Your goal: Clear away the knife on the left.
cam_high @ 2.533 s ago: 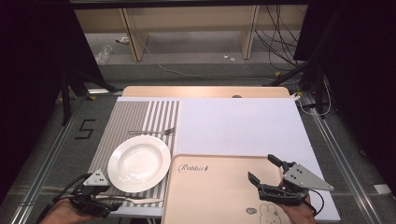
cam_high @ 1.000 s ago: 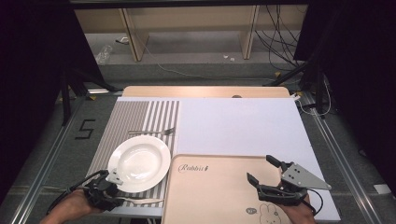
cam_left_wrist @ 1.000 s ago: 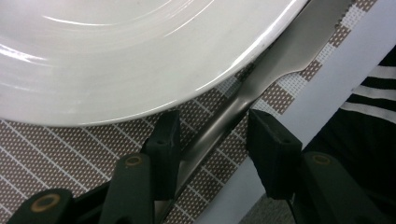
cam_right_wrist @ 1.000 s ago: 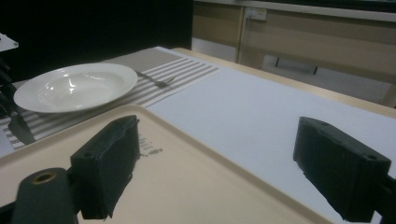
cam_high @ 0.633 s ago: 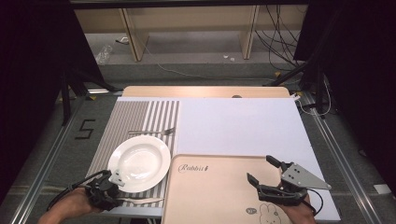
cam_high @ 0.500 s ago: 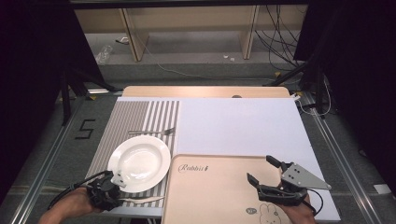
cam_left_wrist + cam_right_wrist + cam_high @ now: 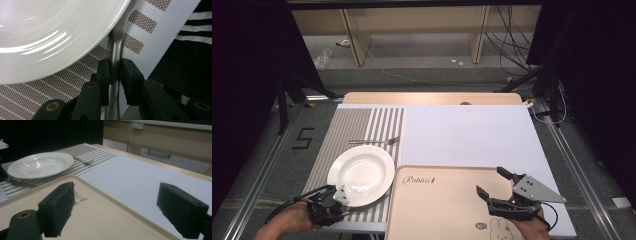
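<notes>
Two grippers: both are at the near edge of the table, one in each hand.
High view, left gripper point(image 7: 333, 206): it lies low at the near left corner of the striped placemat point(image 7: 357, 125), just beside the near rim of the white plate point(image 7: 361, 175). The low approach suits a flat utensil lying on the mat.
High view, right gripper point(image 7: 498, 187): it hovers over the beige tray point(image 7: 437, 200) with the jaws standing wide apart and nothing between them. Judged role: waiting while the left hand works.
High view, fork point(image 7: 374, 141): it lies on the placemat beyond the plate, apart from both grippers.
Left gripper view, utensil handle point(image 7: 115, 55): a grey metal handle runs between the two black jaws and passes under the plate rim point(image 7: 110, 27). Its far end is hidden, so the kind of utensil cannot be told.
Left gripper view, jaw state: the jaws have just been closing, and the pads point(image 7: 128, 75) now bear on both sides of the handle, so the grip is made. Taking the handle well clear of the plate keeps the pads off the rim.
Right gripper view, jaw state: both pads point(image 7: 58, 207) stand far apart above the tray point(image 7: 105, 202), empty.
Right gripper view, background: plate point(image 7: 40, 164) and fork point(image 7: 83, 162) lie on the mat at far left.
Judged next need: a gentle lift that draws the handle out without nudging the plate.
</notes>
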Action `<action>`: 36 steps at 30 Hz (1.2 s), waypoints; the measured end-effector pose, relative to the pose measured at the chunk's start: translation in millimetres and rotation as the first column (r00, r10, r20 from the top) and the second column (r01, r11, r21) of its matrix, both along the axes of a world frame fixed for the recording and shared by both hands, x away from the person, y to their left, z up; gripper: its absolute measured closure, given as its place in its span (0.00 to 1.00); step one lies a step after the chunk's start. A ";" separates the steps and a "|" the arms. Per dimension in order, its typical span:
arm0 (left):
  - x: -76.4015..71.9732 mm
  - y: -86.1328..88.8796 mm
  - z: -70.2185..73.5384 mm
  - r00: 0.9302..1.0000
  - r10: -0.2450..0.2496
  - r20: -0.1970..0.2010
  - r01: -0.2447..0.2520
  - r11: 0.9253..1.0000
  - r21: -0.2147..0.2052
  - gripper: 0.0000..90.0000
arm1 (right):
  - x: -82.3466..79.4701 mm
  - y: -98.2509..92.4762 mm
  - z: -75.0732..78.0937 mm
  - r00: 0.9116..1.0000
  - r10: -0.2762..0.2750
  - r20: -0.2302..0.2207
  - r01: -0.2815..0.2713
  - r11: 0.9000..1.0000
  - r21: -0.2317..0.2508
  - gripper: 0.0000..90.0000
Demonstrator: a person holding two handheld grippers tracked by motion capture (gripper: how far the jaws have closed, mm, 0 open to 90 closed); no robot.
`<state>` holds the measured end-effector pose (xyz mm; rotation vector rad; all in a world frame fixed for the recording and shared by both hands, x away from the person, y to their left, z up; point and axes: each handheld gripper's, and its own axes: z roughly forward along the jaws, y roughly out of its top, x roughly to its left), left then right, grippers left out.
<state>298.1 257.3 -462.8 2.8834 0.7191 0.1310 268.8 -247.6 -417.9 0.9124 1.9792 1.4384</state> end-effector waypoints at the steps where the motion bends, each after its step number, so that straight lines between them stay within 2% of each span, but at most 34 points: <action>1: 0.0 -0.5 0.0 1.000 -0.004 0.000 0.004 1.000 0.003 0.85 | 0.1 0.0 -0.1 1.000 0.001 -0.001 -0.001 1.000 -0.001 0.17; 13: -4.2 -0.5 0.2 0.998 -0.053 0.033 0.052 0.999 0.005 0.88 | 0.5 0.1 -0.5 1.000 0.002 -0.001 -0.002 1.000 -0.007 0.17; 17: -4.2 1.8 0.4 0.998 -0.053 0.032 0.053 0.999 -0.011 0.88 | 0.4 -0.1 -0.4 1.000 0.003 -0.001 -0.003 1.000 -0.007 0.17; 21: -6.1 0.6 0.9 0.996 -0.073 0.045 0.073 0.997 0.006 0.88 | 0.5 0.0 -0.6 1.000 0.002 -0.002 -0.002 1.000 -0.007 0.17; 23: -6.3 3.0 0.7 0.997 -0.072 0.037 0.072 0.997 -0.010 0.88 | 0.6 0.1 -0.6 1.000 0.001 -0.004 -0.001 1.000 -0.007 0.17; 25: -6.7 3.5 0.7 0.996 -0.076 0.039 0.077 0.997 -0.007 0.88 | 0.6 0.1 -0.6 1.000 0.001 -0.003 -0.001 1.000 -0.007 0.17; 30: -12.6 4.6 1.1 0.995 -0.090 0.045 0.089 0.996 0.013 0.88 | 0.5 -0.3 -0.5 1.000 0.001 -0.007 -0.001 1.000 -0.010 0.17; 36: -19.9 2.3 4.0 0.994 -0.093 0.059 0.093 0.996 0.011 0.88 | 0.8 -0.2 -0.8 1.000 -0.001 -0.007 0.000 1.000 -0.009 0.17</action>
